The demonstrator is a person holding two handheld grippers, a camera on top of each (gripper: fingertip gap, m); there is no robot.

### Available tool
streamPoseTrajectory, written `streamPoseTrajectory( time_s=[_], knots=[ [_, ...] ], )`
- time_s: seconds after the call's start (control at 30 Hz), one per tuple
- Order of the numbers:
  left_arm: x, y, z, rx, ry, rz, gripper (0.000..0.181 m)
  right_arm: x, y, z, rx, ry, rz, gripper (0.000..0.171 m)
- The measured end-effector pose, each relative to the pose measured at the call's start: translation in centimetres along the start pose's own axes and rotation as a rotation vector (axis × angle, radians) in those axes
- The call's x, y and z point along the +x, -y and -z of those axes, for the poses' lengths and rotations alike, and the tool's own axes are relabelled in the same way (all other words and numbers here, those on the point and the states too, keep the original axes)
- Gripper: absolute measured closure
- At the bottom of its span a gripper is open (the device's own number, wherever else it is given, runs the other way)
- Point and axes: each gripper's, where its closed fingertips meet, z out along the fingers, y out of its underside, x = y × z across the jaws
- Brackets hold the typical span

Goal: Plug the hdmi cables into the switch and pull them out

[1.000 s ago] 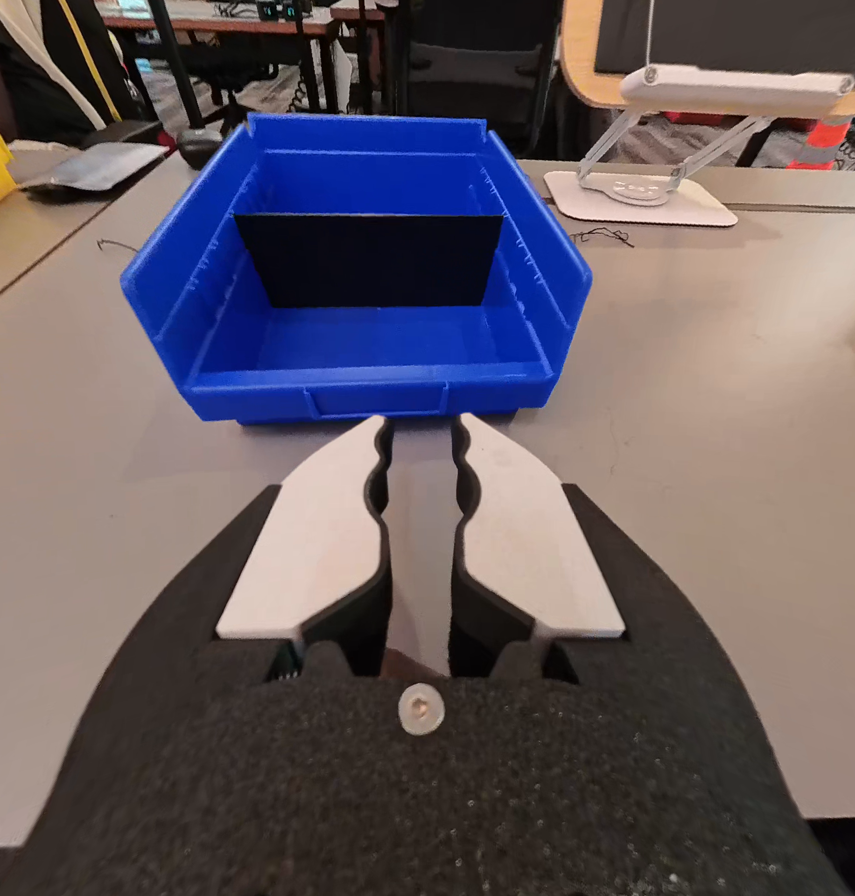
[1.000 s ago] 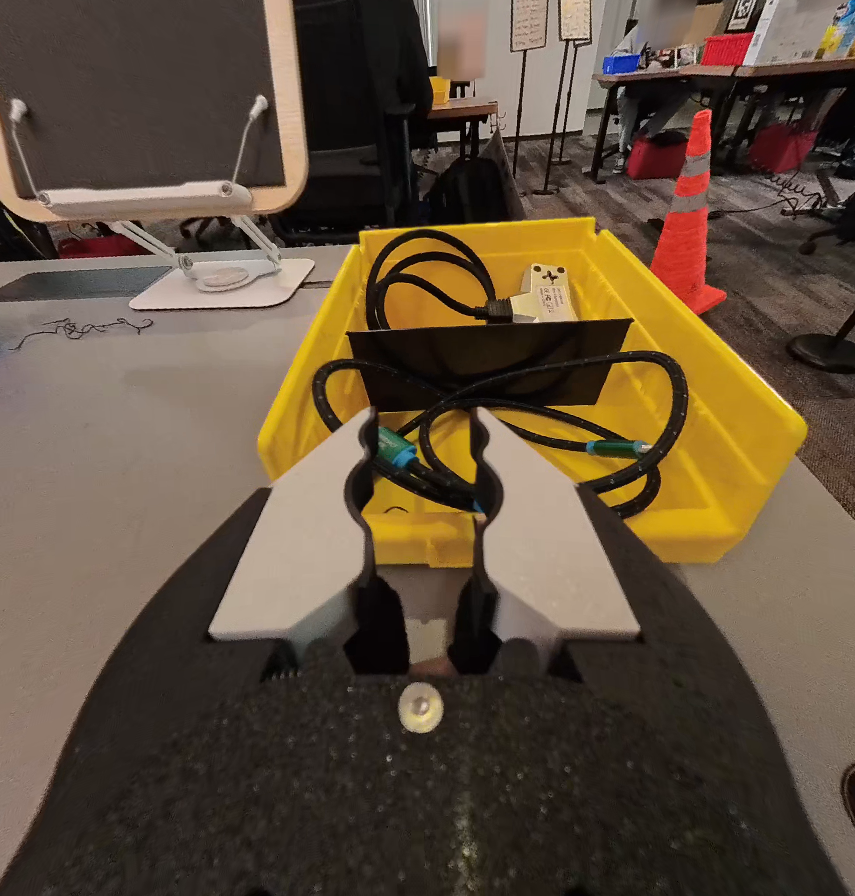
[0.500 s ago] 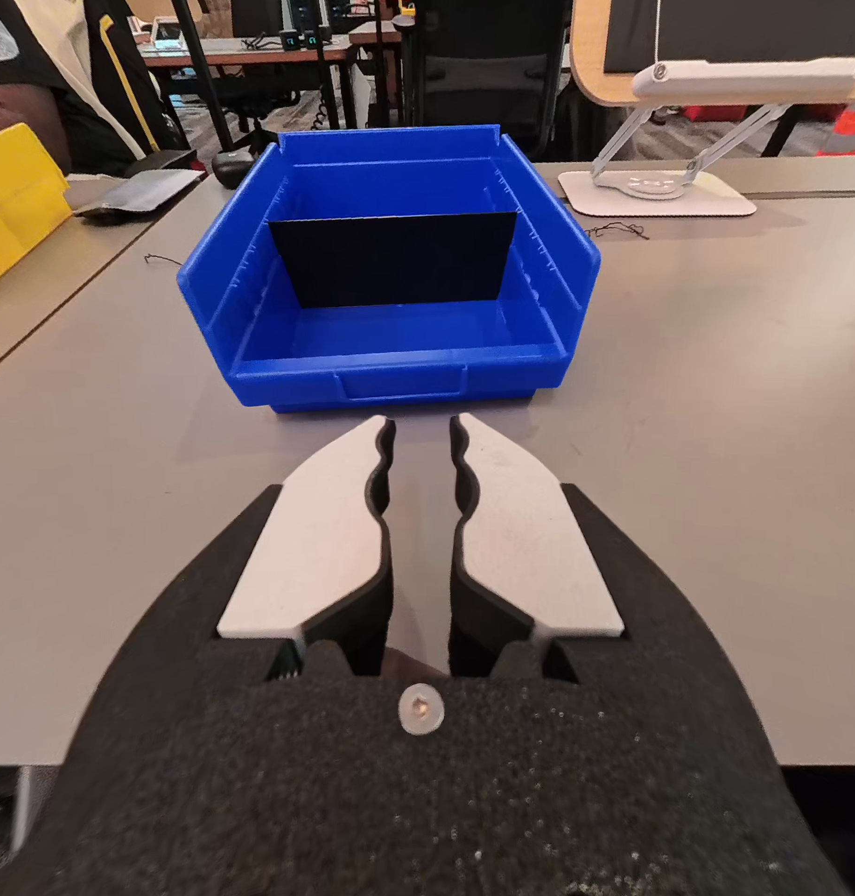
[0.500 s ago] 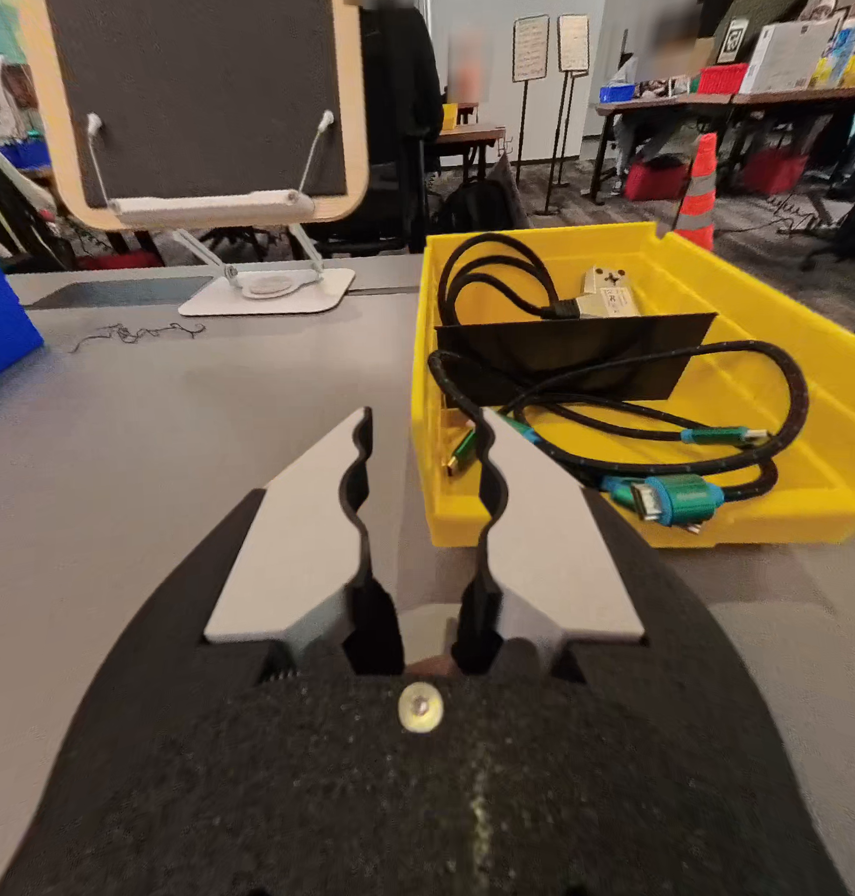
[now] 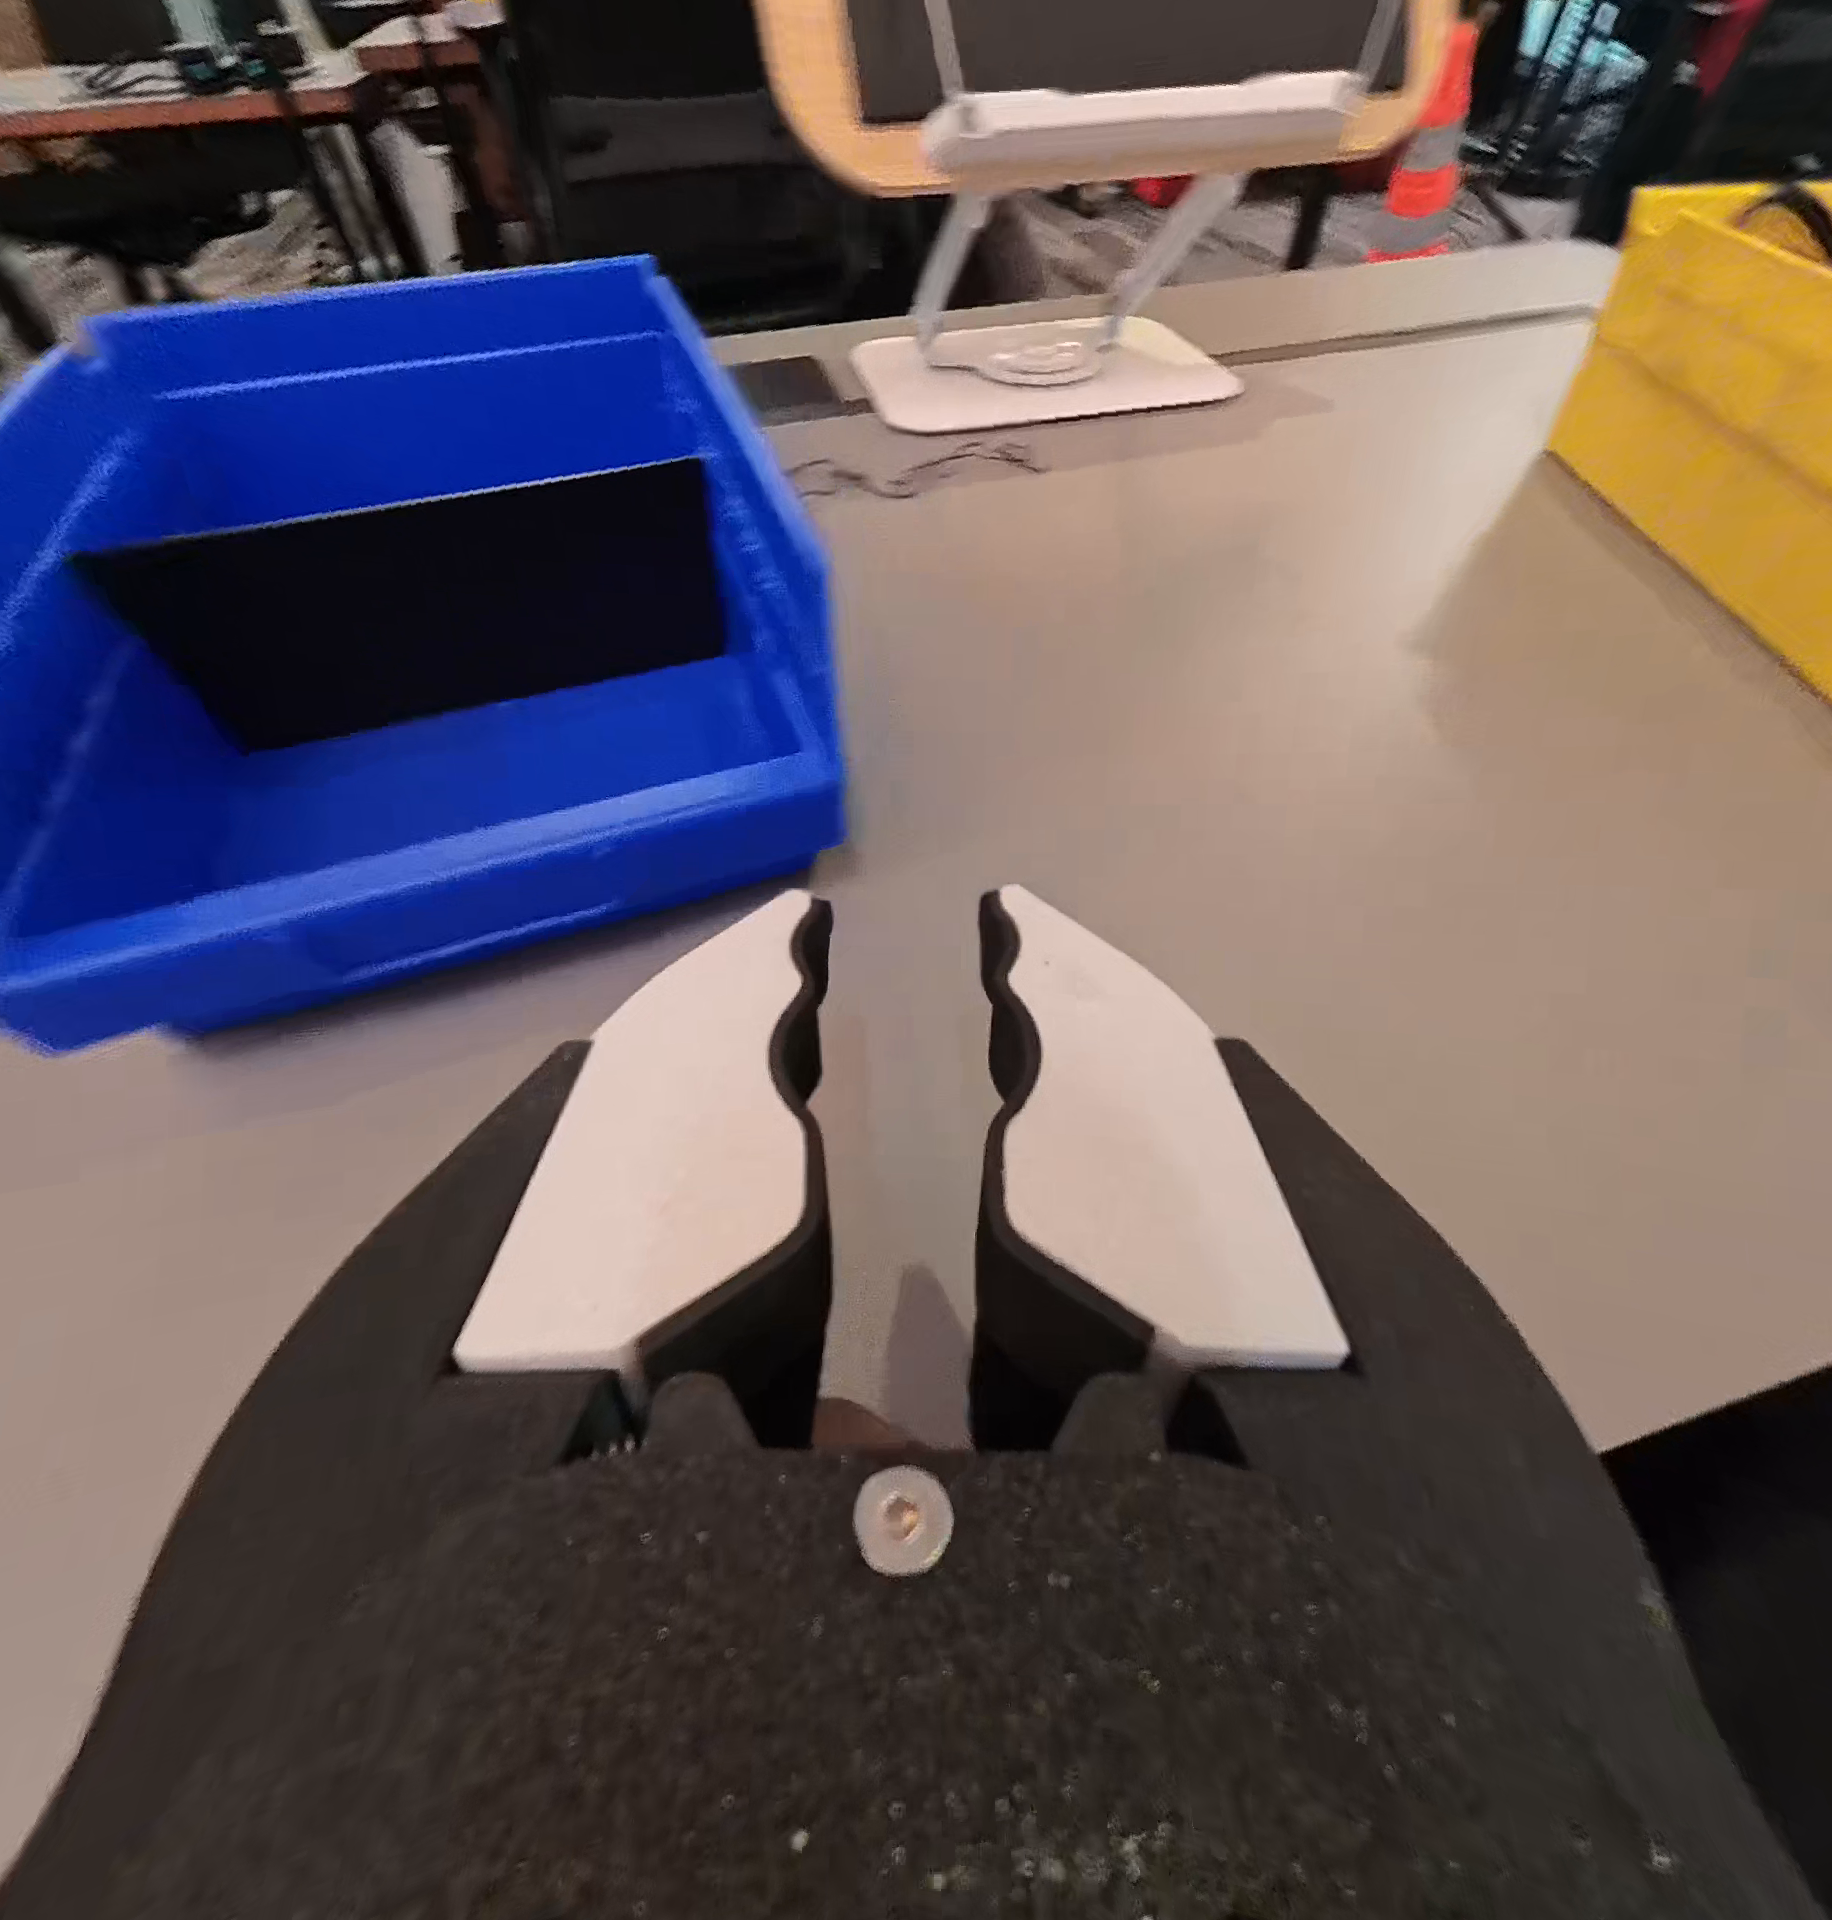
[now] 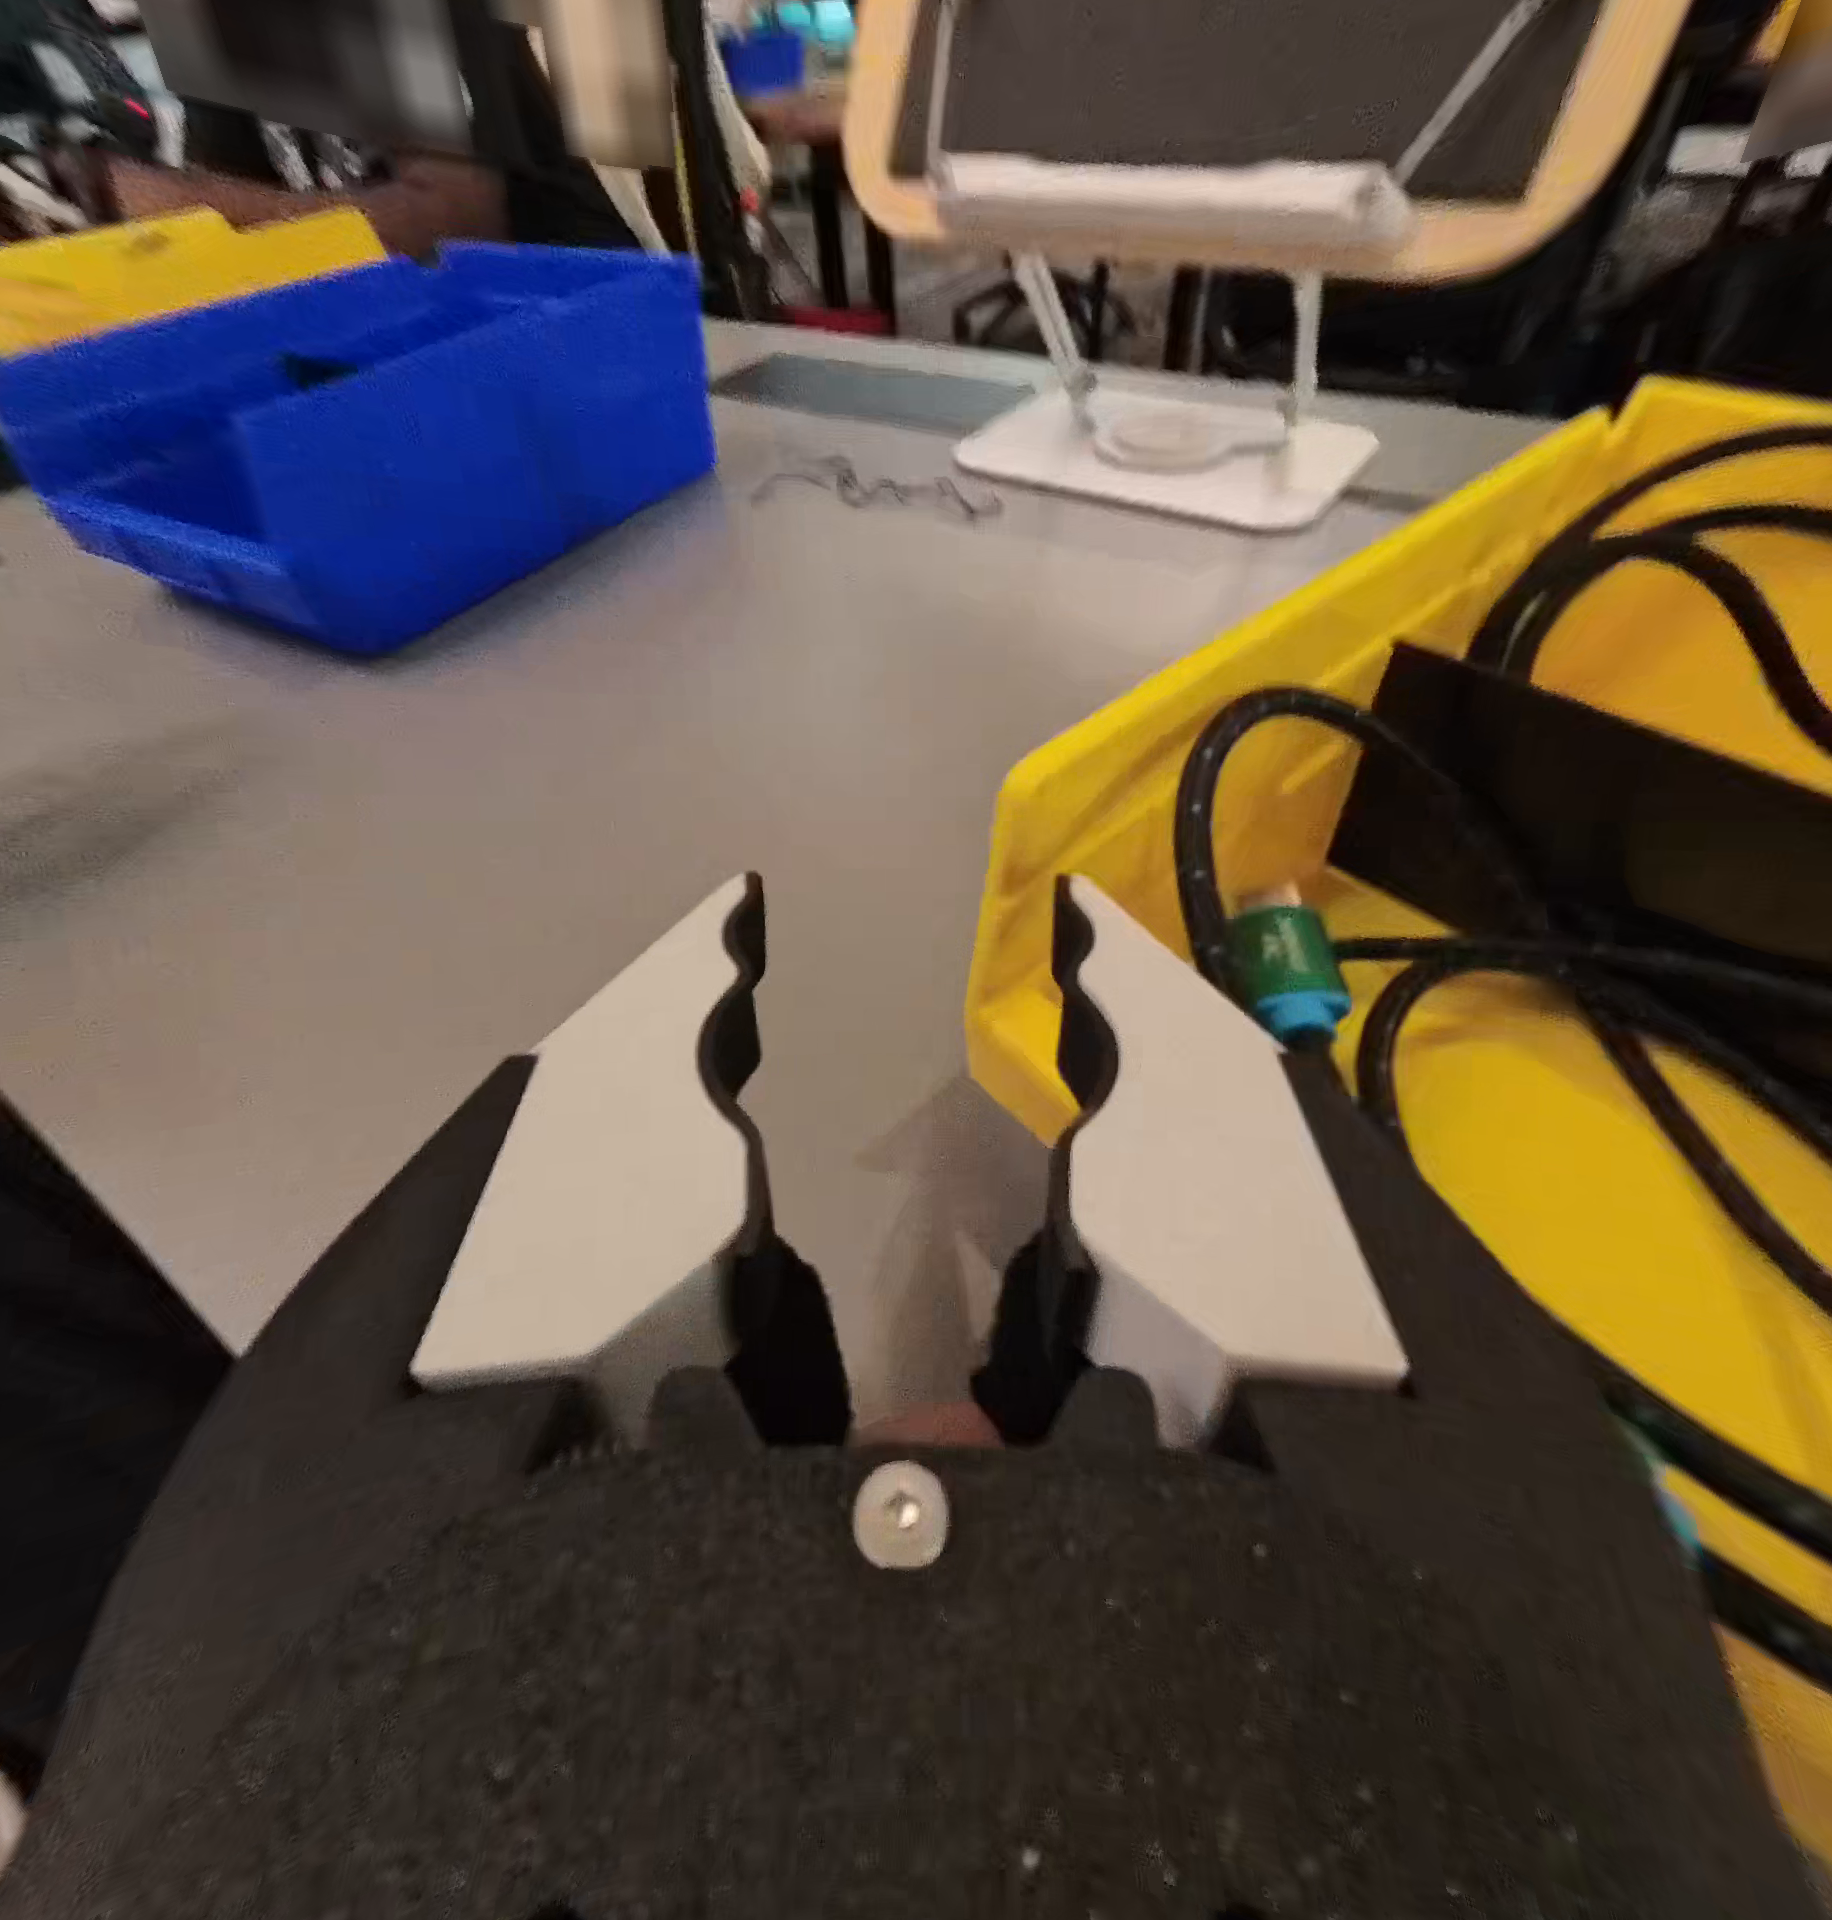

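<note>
A yellow bin holds black braided HDMI cables looped in front of and behind a black divider. One green and blue plug lies by the bin's near left corner. The switch is out of view. My right gripper is open and empty, over the table just left of that corner. My left gripper is open and empty, over the table right of the blue bin. The yellow bin's side shows at the right edge of the left wrist view.
The blue bin has a black divider and nothing else in it. A white stand holding a wood-framed board stands at the table's back, with a thin black thread lying in front of it. Grey table lies between the bins. The gap from one gripper's tips to the other's is roughly 35 cm.
Both grippers have swung toward the middle of the table: the left to the right, away from the blue bin, the right to the left, off the yellow bin. Both stay open and empty.
</note>
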Motion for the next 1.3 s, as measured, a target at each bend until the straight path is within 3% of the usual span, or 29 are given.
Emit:
streamPoseTrajectory(
  time_s=[0.1, 0.23, 0.33, 0.43, 0.5, 0.6, 0.7, 0.77, 0.87, 0.97, 1.3],
  knots=[
    [5.1, 0.9, -1.8, 0.008, -0.116, -0.096, 0.149, -2.8, 3.7, 2.8, 0.224, 0.009, 0.041, 0.116],
    [14.7, 2.4, -3.9, 0.035, -0.367, -0.16, 0.147, -1.0, 5.4, 7.5, 0.397, -0.16, 0.044, 0.115],
    [20.6, 3.6, -5.9, 0.047, -0.468, -0.215, 0.147, 3.8, 3.3, 10.2, 0.325, -0.434, 0.02, 0.115],
    [23.8, 4.6, -8.7, 0.037, -0.45, -0.251, 0.15, 7.5, -0.4, 12.2, 0.142, -0.682, 0.057, 0.115],
    [25.2, 4.9, -10.5, 0.007, -0.454, -0.234, 0.151, 8.6, -2.5, 13.0, 0.042, -0.762, 0.025, 0.117],
    [27.0, 4.6, -12.6, -0.054, -0.468, -0.22, 0.157, 8.6, -3.8, 13.0, 0.036, -0.749, -0.131, 0.125],
    [27.8, 4.3, -13.7, -0.05, -0.44, -0.259, 0.174, 8.3, -4.2, 11.4, 0.023, -0.7, -0.199, 0.155],
    [28.3, 4.4, -13.8, -0.033, -0.426, -0.325, 0.174, 9.3, -4.2, 11.4, -0.016, -0.807, -0.153, 0.165],
    [28.7, 4.7, -13.2, 0.014, -0.408, -0.314, 0.175, 10.3, -3.7, 11.9, -0.043, -0.936, -0.103, 0.167],
    [28.1, 5.0, -11.7, 0.04, -0.403, -0.27, 0.175, 10.0, -2.1, 12.1, 0.024, -0.957, -0.108, 0.168],
    [17.3, 7.6, -8.3, 0.162, -0.102, -0.28, 0.176, 4.4, 2.9, 4.4, 0.162, -0.743, 0.018, 0.168]
  ],
)
